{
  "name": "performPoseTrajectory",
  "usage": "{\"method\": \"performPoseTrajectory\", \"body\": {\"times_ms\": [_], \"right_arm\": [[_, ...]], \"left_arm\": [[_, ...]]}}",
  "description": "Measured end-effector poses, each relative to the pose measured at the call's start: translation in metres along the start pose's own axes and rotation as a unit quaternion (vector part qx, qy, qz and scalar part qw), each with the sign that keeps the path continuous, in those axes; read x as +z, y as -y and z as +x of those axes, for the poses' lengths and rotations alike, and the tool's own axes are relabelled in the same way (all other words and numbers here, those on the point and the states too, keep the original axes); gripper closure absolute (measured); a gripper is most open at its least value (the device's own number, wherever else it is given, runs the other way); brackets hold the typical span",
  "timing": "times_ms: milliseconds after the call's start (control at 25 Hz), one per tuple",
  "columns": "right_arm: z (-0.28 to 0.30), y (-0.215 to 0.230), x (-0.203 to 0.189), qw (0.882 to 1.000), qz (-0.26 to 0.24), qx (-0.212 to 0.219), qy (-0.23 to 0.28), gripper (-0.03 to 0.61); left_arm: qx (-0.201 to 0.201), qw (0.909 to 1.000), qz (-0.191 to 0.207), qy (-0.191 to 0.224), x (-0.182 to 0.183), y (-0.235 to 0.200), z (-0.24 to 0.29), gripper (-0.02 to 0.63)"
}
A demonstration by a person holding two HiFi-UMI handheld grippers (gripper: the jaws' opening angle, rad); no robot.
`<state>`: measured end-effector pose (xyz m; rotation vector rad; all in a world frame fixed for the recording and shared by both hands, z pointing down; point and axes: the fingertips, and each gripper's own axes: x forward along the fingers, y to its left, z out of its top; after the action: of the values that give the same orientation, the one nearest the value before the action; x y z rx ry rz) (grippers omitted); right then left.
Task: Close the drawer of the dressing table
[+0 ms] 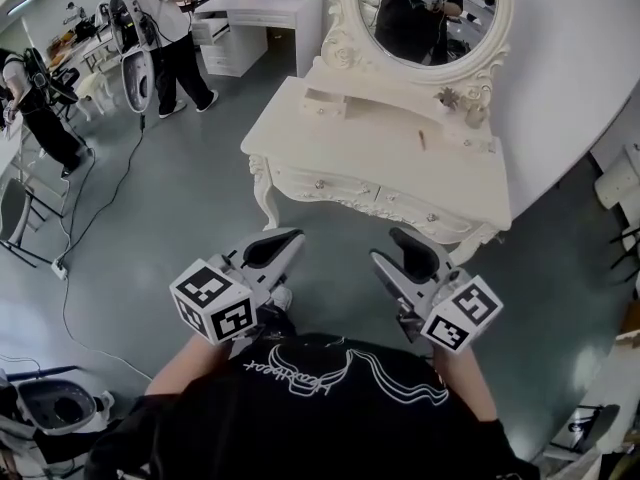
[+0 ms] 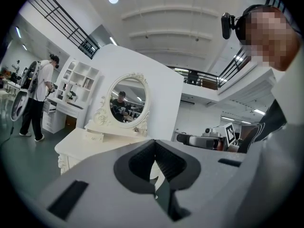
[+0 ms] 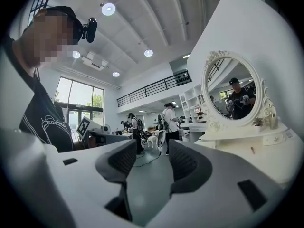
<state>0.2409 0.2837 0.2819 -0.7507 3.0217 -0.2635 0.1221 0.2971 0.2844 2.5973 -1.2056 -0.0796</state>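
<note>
**Drawer's not shut yet, and both grippers are hanging back**

The dressing table (image 1: pixel 400 158) sits across the floor from the person. The one thing that looks pulled out is the small drawer (image 1: pixel 322 104) on the raised shelf at the far left, under the mirror (image 1: pixel 425 13). The two wide front drawers look flush to me, though I can't say for sure from this angle.

Both grippers hover near the person's body, well apart from the table. The left gripper (image 1: pixel 272 250) has its jaws pressed together with nothing in them. The right gripper (image 1: pixel 405 258) has its jaws spread wide, with only floor showing between them.

What I'd worry about:
- That little drawer is narrow. Push it on one corner and I reckon it skews and jams halfway.
- An open jaw could straddle the drawer front or catch the knob instead of pushing it flat. A closed tip seems the safer pusher.
- A hard shove could rock the table and tip the small ornaments (image 1: pixel 462 103) at the foot of the mirror.
</note>
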Motion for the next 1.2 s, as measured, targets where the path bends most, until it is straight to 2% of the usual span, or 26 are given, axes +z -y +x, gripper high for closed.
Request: {"method": "performPoseTrajectory", "body": {"times_ms": [400,680,1200], "right_arm": [[0.086,0.051,-0.015,0.999,0.025,-0.022,-0.026,0.372],[0.158,0.098,-0.021,0.996,0.047,-0.061,-0.048,0.373],[0.287,0.163,-0.028,0.989,0.057,-0.124,-0.062,0.377]], "left_arm": [[0.001,0.9994,-0.029,-0.020,0.006,-0.101,0.026,0.611],[-0.013,0.9976,-0.049,-0.048,0.014,-0.187,0.060,0.611],[-0.038,0.9955,-0.032,-0.081,0.038,-0.334,0.096,0.611]]}}
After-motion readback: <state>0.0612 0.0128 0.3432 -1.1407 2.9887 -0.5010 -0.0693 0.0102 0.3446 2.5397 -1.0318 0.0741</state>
